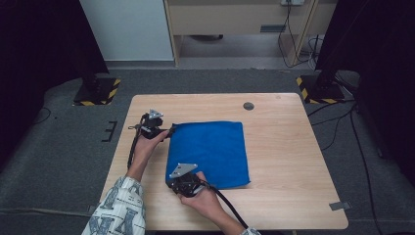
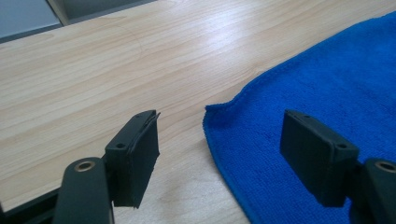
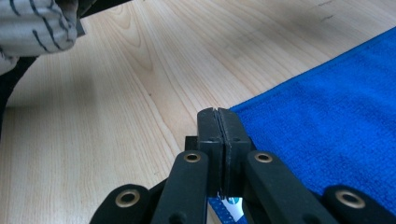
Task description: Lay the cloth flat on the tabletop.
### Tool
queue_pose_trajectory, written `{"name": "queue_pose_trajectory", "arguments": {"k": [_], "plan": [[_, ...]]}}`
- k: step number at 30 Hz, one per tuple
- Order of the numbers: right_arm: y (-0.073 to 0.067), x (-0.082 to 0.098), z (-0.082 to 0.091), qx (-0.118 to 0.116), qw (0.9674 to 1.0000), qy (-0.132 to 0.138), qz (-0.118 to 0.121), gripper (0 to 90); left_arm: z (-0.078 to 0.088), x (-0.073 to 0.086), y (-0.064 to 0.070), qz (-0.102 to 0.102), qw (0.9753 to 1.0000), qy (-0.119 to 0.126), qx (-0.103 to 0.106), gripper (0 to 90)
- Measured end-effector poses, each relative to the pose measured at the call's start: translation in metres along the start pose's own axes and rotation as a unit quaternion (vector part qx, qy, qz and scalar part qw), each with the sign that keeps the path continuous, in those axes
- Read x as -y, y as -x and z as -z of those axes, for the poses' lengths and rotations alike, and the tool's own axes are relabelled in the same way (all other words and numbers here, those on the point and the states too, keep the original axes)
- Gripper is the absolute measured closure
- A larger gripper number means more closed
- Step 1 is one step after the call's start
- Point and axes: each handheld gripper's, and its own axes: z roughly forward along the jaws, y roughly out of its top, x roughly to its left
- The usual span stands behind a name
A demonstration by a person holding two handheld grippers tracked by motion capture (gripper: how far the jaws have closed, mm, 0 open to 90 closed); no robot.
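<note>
1. At the centre of the wooden table (image 1: 288, 161), a blue cloth (image 1: 208, 152) lies flat as a folded square, its edges roughly parallel to the table's sides.
2. At the cloth's far left corner (image 2: 208, 110), the left gripper (image 1: 169, 131) is held low, jaws well apart. In the left gripper view the corner lies between them: one pad (image 2: 135, 154) stands over bare wood and the other (image 2: 315, 156) over the cloth, neither pressing on it. Nothing is gripped.
3. At the cloth's near left corner, the right gripper (image 1: 172, 182) rests on the table. In the right gripper view its pads (image 3: 218, 140) meet face to face with no gap showing, right at the cloth's edge, and a scrap of blue hem with a white label (image 3: 229, 205) shows beneath the linkage. Whether fabric is pinched between the pads cannot be told.
4. A patterned sleeve (image 1: 120, 208) covers the left forearm; black cables trail from both grippers.
5. The tabletop is pale wood grain with a round dark cable port (image 1: 248, 105) near its far edge.
6. Around the table lies grey carpet (image 1: 63, 147); two stand bases with yellow-black hazard stripes (image 1: 97, 92) flank the far corners, and pale furniture (image 1: 235, 19) stands behind.
</note>
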Motion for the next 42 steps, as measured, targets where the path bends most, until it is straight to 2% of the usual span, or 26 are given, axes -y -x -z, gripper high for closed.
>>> {"name": "queue_pose_trajectory", "arguments": {"k": [6,9,12,16,21,24,26,31,37,40,42], "plan": [[-0.001,0.001,-0.001,0.004,1.0000,-0.007,0.004,89.1,-0.002,0.000,-0.001,0.007,0.9999,0.008,0.003,30.4],[-0.001,0.003,-0.001,0.009,0.9999,-0.009,0.005,89.1,-0.006,0.000,-0.003,0.005,0.9999,-0.007,0.006,31.8],[-0.001,0.004,-0.001,0.011,0.9998,-0.016,0.010,89.1,-0.006,-0.004,-0.003,0.004,1.0000,-0.004,0.004,33.2],[0.001,0.004,0.002,0.011,0.9999,-0.011,0.007,89.1,-0.010,-0.006,-0.005,0.002,1.0000,-0.003,0.004,34.5],[0.003,0.005,0.006,0.013,0.9998,-0.012,0.005,89.1,-0.020,-0.001,-0.008,0.016,0.9998,0.001,0.013,33.3],[0.006,0.006,0.007,0.012,0.9999,-0.010,0.000,89.0,-0.027,0.002,-0.008,0.005,0.9999,0.002,0.013,33.7],[0.006,0.007,0.007,0.010,0.9999,-0.008,-0.003,89.0,-0.032,0.004,-0.007,-0.001,0.9999,-0.007,0.012,33.7],[0.006,0.009,0.004,0.004,0.9999,-0.007,-0.007,88.9,-0.038,0.006,-0.004,-0.006,0.9998,-0.011,0.013,35.6],[0.007,0.010,0.007,0.003,0.9999,-0.007,-0.007,88.9,-0.044,0.009,-0.003,-0.009,0.9998,-0.015,0.009,40.3],[0.007,0.011,0.008,0.004,0.9999,-0.005,-0.009,88.9,-0.047,0.011,-0.004,0.002,0.9998,-0.015,0.017,44.3],[0.007,0.012,0.008,0.001,0.9999,-0.002,-0.014,89.0,-0.049,0.012,-0.004,0.005,0.9996,-0.018,0.020,50.3]]}}
